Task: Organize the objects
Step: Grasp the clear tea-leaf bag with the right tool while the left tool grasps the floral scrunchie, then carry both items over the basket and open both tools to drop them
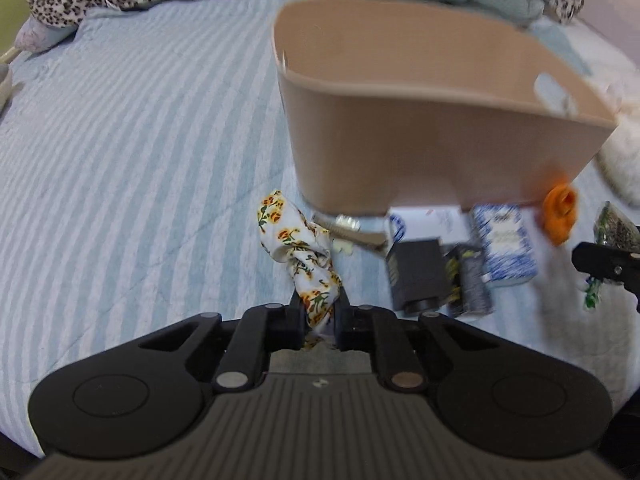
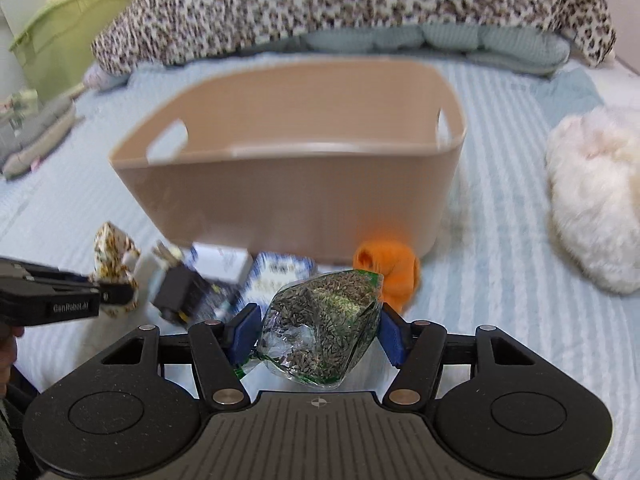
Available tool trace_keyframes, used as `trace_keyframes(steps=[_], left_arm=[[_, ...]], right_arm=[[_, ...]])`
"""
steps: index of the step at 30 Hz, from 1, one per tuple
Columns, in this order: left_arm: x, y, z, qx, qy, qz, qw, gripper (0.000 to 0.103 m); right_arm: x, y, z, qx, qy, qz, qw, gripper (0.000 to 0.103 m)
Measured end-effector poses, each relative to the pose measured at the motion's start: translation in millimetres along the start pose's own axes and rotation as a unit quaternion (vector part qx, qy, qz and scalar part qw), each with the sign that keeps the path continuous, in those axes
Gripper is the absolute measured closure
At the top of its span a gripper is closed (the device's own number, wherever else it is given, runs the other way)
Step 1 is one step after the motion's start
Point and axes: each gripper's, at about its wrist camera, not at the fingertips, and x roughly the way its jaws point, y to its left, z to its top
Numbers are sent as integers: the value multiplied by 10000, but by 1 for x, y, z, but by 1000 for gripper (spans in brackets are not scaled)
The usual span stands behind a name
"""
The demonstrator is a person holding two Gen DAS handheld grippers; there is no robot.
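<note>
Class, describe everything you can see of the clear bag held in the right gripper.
The clear bag is crinkled transparent plastic with green printed edges, stuffed with small dark seed-like bits. The right gripper clamps it between blue-padded fingers, so it bulges and tilts, in front of the tan basket.

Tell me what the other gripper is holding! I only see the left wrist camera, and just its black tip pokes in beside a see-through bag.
Observer: The right gripper is shut on that clear plastic bag of dark dried bits, squeezed between its blue pads.
Operator: Does the tan plastic bin have two handles? I see one hole.
Observer: Yes, there is a second cut-out handle on the opposite end.
</note>
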Motion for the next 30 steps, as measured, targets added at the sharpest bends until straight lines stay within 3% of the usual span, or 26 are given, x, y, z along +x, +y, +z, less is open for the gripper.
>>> trace_keyframes(steps=[8, 15, 19, 23, 30], left_arm=[[-52, -14, 28, -12, -901, -20, 9959, 89], [-50, -31, 67, -124, -1436, 40, 9896, 89], [-35, -42, 86, -144, -1608, 67, 9869, 89], [-9, -55, 97, -44, -1572, 215, 9873, 89], [39, -66, 105, -79, -1053, 278, 9940, 89]], right_arm=[[-46, 2, 33, 168, -945, 68, 9954, 44], [-49, 12, 69, 403, -1487, 167, 9879, 44], [-30, 8, 85, 669, -1506, 207, 9861, 44], [-12, 3, 97, 705, -1500, 54, 9862, 44], [24, -7, 100, 627, -1179, -408, 9902, 44]])
